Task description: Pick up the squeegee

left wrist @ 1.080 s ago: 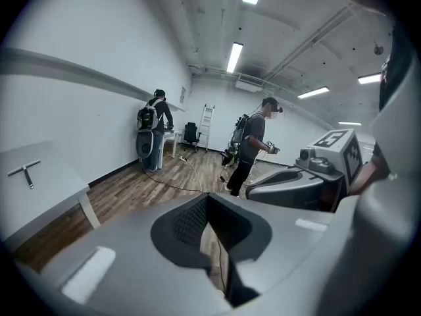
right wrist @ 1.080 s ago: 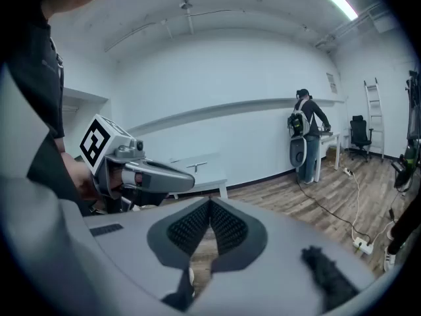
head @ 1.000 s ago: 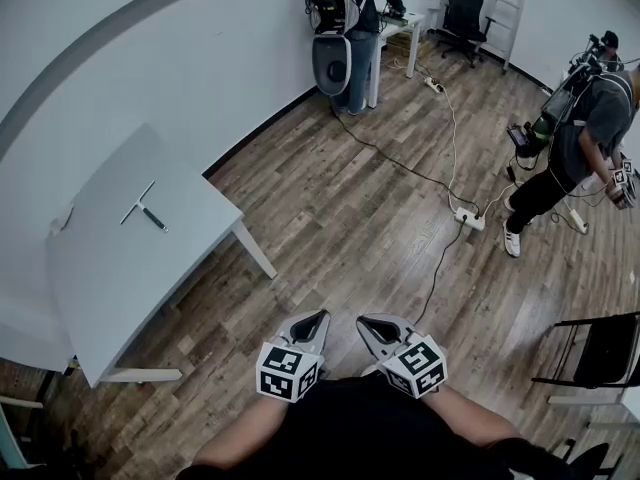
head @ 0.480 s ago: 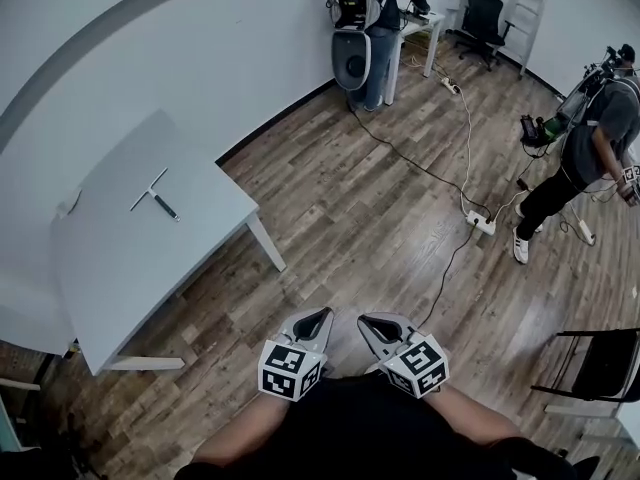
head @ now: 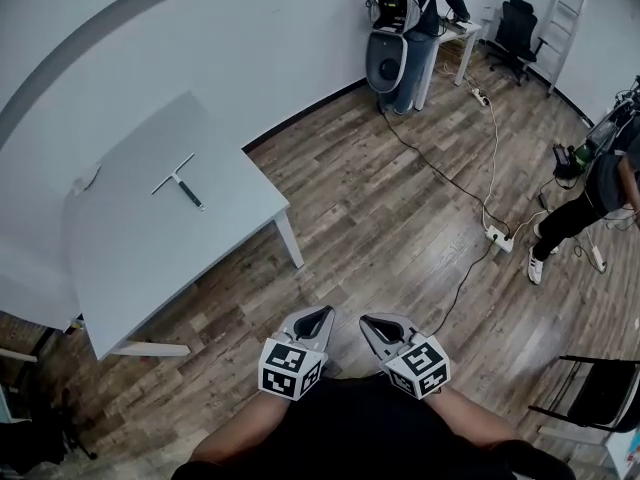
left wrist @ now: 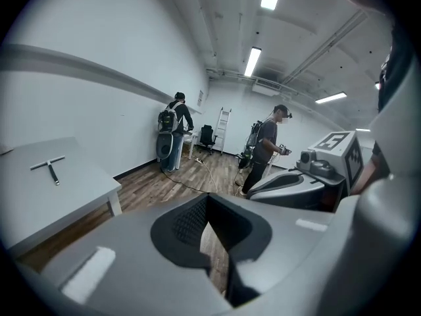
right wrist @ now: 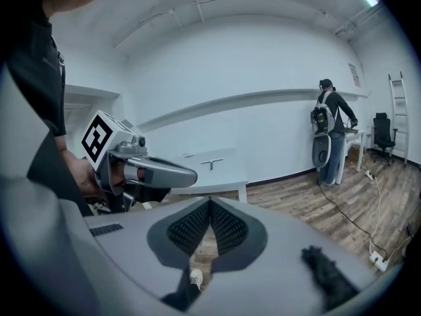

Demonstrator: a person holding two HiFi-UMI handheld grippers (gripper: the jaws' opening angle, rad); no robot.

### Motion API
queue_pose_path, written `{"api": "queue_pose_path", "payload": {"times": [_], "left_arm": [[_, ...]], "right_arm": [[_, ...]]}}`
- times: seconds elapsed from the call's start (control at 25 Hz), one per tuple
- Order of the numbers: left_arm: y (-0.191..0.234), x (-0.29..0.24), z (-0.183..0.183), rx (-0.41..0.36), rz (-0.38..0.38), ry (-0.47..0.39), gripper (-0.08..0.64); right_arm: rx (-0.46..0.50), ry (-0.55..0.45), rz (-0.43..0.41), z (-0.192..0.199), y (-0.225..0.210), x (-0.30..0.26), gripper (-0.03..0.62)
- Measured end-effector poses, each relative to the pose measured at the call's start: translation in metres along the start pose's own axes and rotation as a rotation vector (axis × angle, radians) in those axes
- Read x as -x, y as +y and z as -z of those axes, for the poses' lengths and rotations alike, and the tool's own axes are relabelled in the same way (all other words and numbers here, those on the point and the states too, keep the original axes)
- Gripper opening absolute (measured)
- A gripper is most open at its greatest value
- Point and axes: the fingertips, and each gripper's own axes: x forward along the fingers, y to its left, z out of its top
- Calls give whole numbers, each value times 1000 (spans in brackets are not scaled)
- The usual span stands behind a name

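The squeegee [head: 180, 179], a pale T-shaped bar with a dark handle, lies flat on the grey table [head: 150, 253] at the left, near the wall. It also shows small in the left gripper view, the squeegee [left wrist: 51, 168], and in the right gripper view, the squeegee [right wrist: 212, 164]. Both grippers are held close to my body over the wooden floor, well away from the table. My left gripper [head: 318, 315] is shut with nothing in it. My right gripper [head: 366, 321] is shut and empty too. Along their own views, the left gripper [left wrist: 207, 197] and right gripper [right wrist: 210, 201] show pads together.
A person with a backpack [head: 400, 23] stands at a far desk. Another person [head: 600, 183] stands at the right. A cable and power strip [head: 497, 236] lie on the floor. A black chair [head: 600, 388] is at the lower right, an office chair [head: 515, 28] and a ladder [head: 565, 13] far back.
In the head view the table and squeegee have shifted rightward and nearer the middle. Both grippers stay shut in front of my body.
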Motion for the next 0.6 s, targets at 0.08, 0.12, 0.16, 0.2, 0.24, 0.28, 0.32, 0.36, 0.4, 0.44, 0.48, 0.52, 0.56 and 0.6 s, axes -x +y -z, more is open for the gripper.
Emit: {"api": "queue_pose_path", "payload": {"times": [0.08, 0.12, 0.16, 0.2, 0.24, 0.28, 0.32, 0.36, 0.4, 0.44, 0.48, 0.52, 0.56, 0.6], "left_arm": [[14, 4, -2, 9, -14, -4, 6], [20, 5, -2, 15, -20, -5, 6], [27, 6, -2, 22, -26, -7, 6], [33, 8, -2, 30, -31, -9, 6], [39, 9, -2, 37, -37, -11, 6], [45, 11, -2, 44, -41, -14, 6], [51, 13, -2, 51, -46, -17, 6], [58, 14, -2, 57, -50, -21, 6], [64, 17, -2, 64, -55, -25, 6], [70, 19, -2, 70, -60, -29, 6], [77, 21, -2, 77, -66, -33, 7], [84, 23, -2, 83, -71, -36, 6], [91, 25, -2, 89, -75, -40, 6], [97, 27, -3, 94, -79, -44, 6]], "right_arm": [[4, 5, -11, -4, 2, -12, 5], [7, 10, -18, -7, 3, -19, 5], [10, 15, -26, -9, 4, -25, 5], [12, 21, -33, -10, 6, -32, 5], [16, 27, -39, -11, 7, -38, 6], [20, 33, -45, -13, 9, -43, 5], [24, 36, -49, -15, 10, -49, 6], [27, 39, -53, -17, 12, -55, 6], [31, 41, -56, -20, 13, -61, 6], [35, 45, -60, -21, 15, -67, 5], [40, 50, -65, -23, 17, -73, 5], [45, 55, -69, -26, 18, -79, 6], [49, 59, -72, -28, 19, -86, 5], [53, 63, -75, -31, 20, -92, 5]]}}
